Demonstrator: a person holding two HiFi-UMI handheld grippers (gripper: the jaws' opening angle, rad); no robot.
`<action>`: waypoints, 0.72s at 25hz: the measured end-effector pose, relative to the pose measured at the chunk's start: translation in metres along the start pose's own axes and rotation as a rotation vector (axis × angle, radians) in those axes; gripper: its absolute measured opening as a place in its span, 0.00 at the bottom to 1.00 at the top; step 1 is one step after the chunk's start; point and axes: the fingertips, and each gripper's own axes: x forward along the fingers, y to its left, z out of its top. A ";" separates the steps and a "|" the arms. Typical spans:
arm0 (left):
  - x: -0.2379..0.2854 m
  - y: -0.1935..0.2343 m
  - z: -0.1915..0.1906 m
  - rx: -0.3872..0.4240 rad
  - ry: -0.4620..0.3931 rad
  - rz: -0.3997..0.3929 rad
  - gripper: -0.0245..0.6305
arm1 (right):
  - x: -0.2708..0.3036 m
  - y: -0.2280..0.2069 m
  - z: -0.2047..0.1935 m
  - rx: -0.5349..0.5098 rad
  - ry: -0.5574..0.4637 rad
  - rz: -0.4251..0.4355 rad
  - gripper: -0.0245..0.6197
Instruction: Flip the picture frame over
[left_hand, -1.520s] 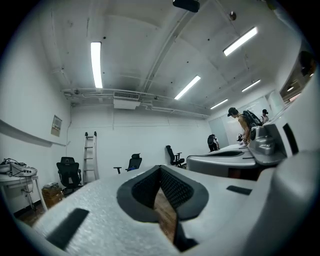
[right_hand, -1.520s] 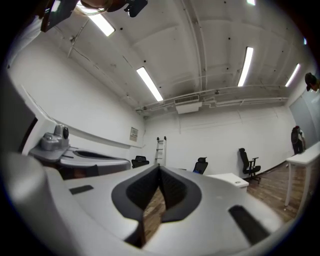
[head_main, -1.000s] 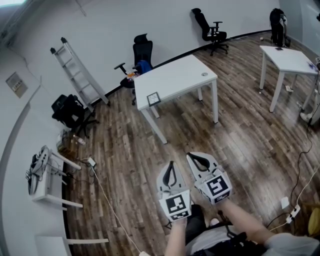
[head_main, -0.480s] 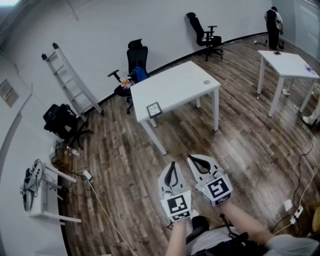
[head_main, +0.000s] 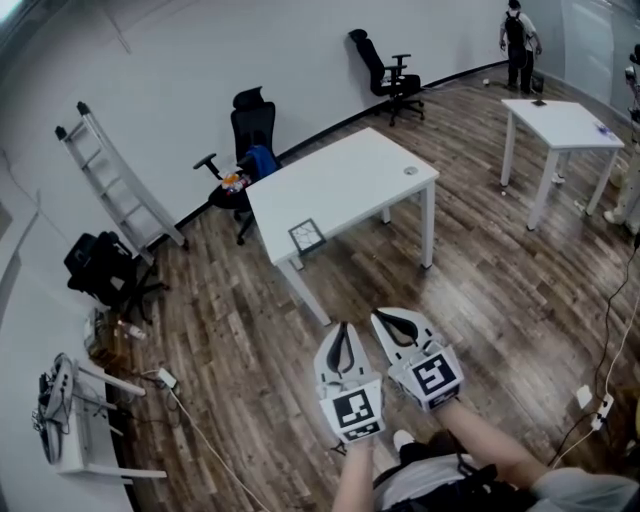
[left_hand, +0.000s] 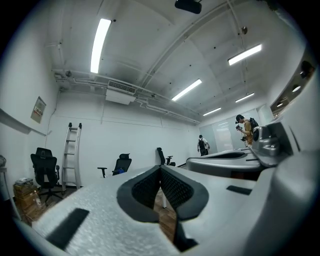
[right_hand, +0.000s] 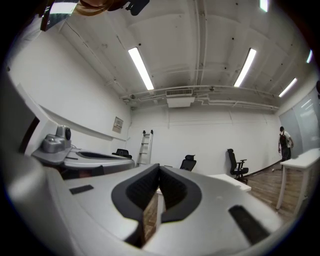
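Picture frame (head_main: 307, 237) at counter's (head_main: 350, 180) near-left edge; open floor (head_main: 460, 290) before clenched, empty left hand-held gripper (head_main: 342, 335) and right hand-held gripper (head_main: 392, 322).

White walls (head_main: 170, 60), plank floor (head_main: 500, 290), white table (head_main: 340, 185), ladder (head_main: 115, 180).

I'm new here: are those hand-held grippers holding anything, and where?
Nothing. The left hand-held gripper and right hand-held gripper are shut, empty; the picture frame sits apart on the white table.
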 end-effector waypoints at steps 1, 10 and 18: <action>0.002 0.005 -0.001 -0.010 -0.004 -0.002 0.04 | 0.005 0.001 0.000 0.010 0.005 -0.007 0.05; 0.016 0.040 -0.017 -0.049 0.007 0.028 0.04 | 0.042 0.010 -0.015 -0.028 0.034 0.022 0.05; 0.081 0.085 -0.026 -0.047 0.019 0.079 0.04 | 0.121 -0.013 -0.026 -0.013 0.030 0.074 0.05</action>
